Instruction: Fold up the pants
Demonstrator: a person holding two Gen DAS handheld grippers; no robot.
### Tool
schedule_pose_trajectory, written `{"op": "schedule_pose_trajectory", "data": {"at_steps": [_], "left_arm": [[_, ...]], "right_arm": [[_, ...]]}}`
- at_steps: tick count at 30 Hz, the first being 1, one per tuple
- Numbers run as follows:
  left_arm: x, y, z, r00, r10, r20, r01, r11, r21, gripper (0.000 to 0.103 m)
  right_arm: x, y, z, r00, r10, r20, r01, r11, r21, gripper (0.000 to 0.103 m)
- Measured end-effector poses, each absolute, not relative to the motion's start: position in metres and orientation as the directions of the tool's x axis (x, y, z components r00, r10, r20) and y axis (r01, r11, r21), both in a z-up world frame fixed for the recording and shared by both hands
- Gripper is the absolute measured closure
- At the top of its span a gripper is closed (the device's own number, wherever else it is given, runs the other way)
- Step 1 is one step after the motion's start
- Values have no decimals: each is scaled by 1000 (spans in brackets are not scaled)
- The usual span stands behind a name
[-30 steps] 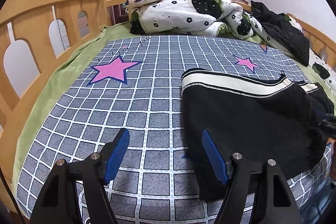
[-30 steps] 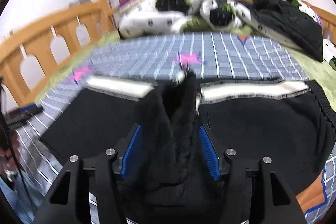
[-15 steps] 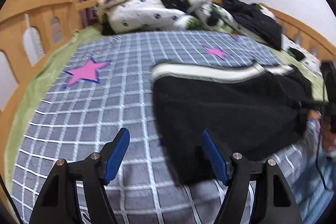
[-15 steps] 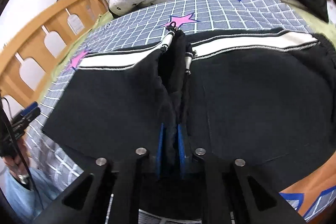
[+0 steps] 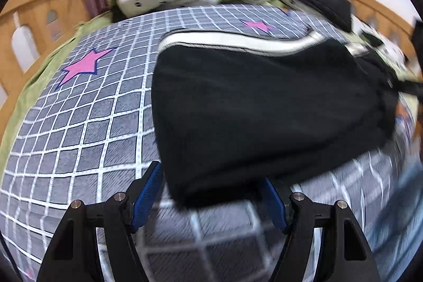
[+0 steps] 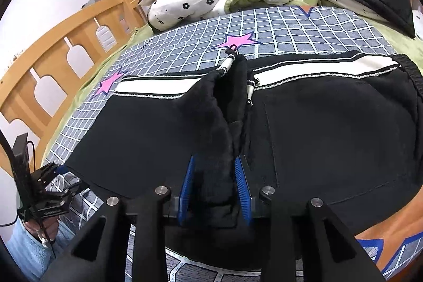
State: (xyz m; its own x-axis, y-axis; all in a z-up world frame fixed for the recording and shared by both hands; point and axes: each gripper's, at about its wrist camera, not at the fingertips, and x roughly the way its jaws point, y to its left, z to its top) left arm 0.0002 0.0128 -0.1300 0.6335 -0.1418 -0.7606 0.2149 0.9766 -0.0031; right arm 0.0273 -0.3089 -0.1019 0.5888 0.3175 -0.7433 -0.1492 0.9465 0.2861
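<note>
Grid bedspread point(image 5: 87, 123): right gripper point(image 6: 215, 189) opening around pants point(image 6: 317, 128) ridge; left gripper point(image 5: 211, 192) gapes over hem corner, should pinch next

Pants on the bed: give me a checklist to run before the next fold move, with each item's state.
1. Right tool has a ridge of the pants between its pads: ok, though the jaws are opening.
2. Left tool open at the pants' near corner: ok.
3. Left pads pressing cloth: not ok, not gripping yet.
4. White stripe lying flat along the far edge: ok.
5. Drawstring tucked clear of the fold: not ok, lies loose on top.
6. Bed beside the pants free for folding: ok.
</note>
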Motion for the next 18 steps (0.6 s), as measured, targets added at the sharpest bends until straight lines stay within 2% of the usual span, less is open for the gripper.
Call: {"op": "schedule_pose_trajectory", "data": {"at_steps": [2, 3, 4, 5, 8, 10, 18], "left_arm": [[-1, 13, -130, 659, -129, -741, 167, 986, -24, 34], [-5, 15, -130, 666, -105, -738, 145, 989, -10, 45], [-6, 19, -132, 667, -71, -742, 120, 993, 13, 52], [-7, 27, -136, 658, -39, -752, 89, 996, 27, 53], [-22, 64, -136, 649, -142, -747, 30, 987, -161, 53], [-28, 71, -135, 643, -179, -744, 19, 976, -218, 53], [-21, 48, -128, 662, -153, -734, 80, 988, -134, 51]], "right_arm": [[27, -308, -104, 582, 317, -749, -145, 947, 288, 71], [27, -308, -105, 581, 313, -751, -142, 948, 285, 71], [26, -309, -105, 581, 309, -753, -138, 949, 283, 71], [26, -310, -105, 581, 304, -754, -133, 950, 281, 71], [25, -315, -105, 588, 294, -753, -110, 952, 286, 71], [26, -316, -105, 588, 299, -752, -104, 950, 296, 71], [22, -313, -98, 610, 290, -737, -127, 954, 270, 71]]}}
